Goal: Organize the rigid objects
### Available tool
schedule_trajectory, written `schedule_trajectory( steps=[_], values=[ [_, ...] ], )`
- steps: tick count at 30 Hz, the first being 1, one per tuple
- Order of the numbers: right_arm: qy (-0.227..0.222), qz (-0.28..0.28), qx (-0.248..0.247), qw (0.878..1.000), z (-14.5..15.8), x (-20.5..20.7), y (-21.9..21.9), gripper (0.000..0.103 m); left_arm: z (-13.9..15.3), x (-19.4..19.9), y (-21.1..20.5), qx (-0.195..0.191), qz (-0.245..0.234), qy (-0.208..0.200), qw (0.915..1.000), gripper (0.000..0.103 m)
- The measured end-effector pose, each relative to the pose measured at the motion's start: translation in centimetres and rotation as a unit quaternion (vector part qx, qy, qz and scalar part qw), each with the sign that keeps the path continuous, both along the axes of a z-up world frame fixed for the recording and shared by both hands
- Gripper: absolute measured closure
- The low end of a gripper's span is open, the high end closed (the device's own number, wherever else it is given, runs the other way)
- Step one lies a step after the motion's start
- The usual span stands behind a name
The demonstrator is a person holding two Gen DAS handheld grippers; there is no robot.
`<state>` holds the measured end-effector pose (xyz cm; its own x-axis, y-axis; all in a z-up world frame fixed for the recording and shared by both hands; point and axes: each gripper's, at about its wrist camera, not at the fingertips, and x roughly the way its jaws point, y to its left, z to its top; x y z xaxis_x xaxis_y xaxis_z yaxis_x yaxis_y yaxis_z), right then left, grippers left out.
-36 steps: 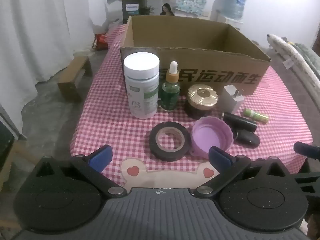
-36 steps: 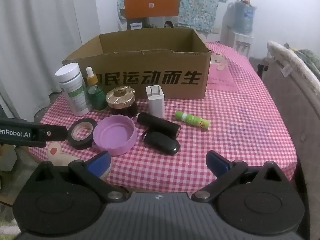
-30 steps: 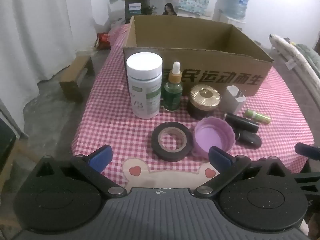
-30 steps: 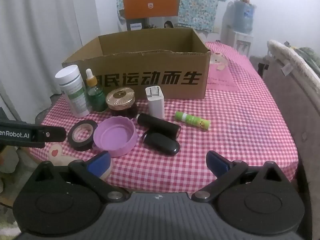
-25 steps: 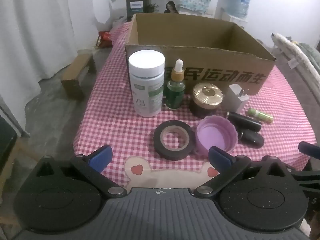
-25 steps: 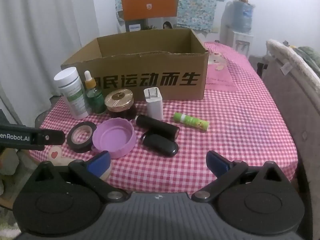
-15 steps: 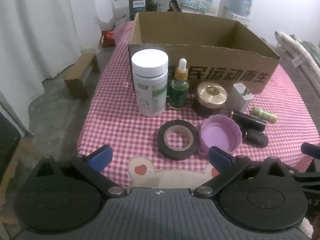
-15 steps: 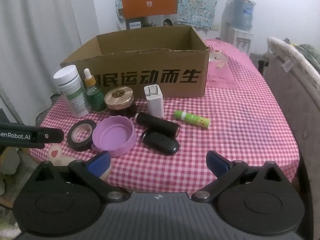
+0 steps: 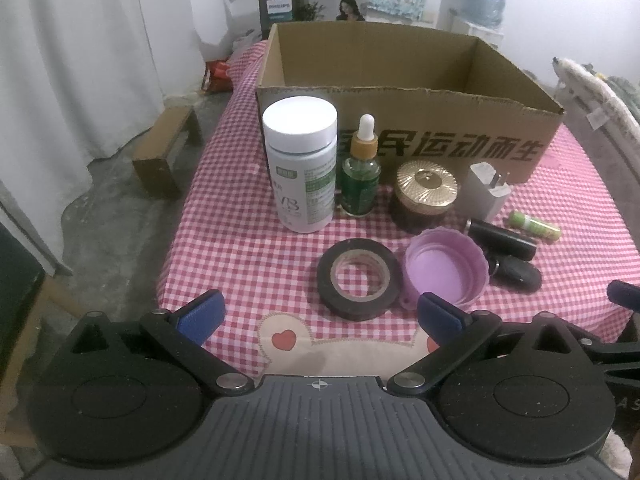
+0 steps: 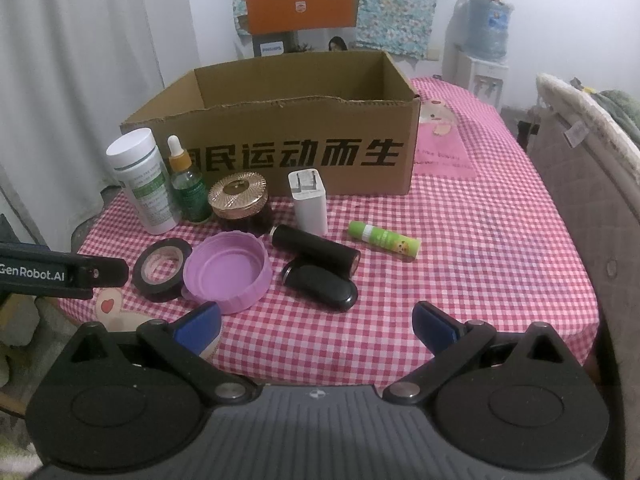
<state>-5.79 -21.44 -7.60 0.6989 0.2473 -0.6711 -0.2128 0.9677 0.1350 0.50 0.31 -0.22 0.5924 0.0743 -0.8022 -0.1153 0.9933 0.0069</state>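
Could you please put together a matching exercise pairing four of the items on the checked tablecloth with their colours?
Items:
1. tape roll
2. upturned cap
3. glue stick
4. jar lid

Colours:
A. gold
B. black
C. green
D. purple

Pairs: 1-B, 2-D, 3-C, 4-A

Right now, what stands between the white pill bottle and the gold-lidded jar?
Between the white pill bottle and the gold-lidded jar stands one green dropper bottle, upright in front of the cardboard box. Both wrist views show it.
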Motion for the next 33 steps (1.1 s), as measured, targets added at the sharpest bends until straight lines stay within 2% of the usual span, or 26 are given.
schedule_trajectory(
  steps=[33],
  values=[
    [-0.003,0.014,-0.007,1.0,0.13,0.34,0.55,0.0,-0.15,0.46,0.16,0.017,0.002,0.005,0.9998,0.0]
  ],
)
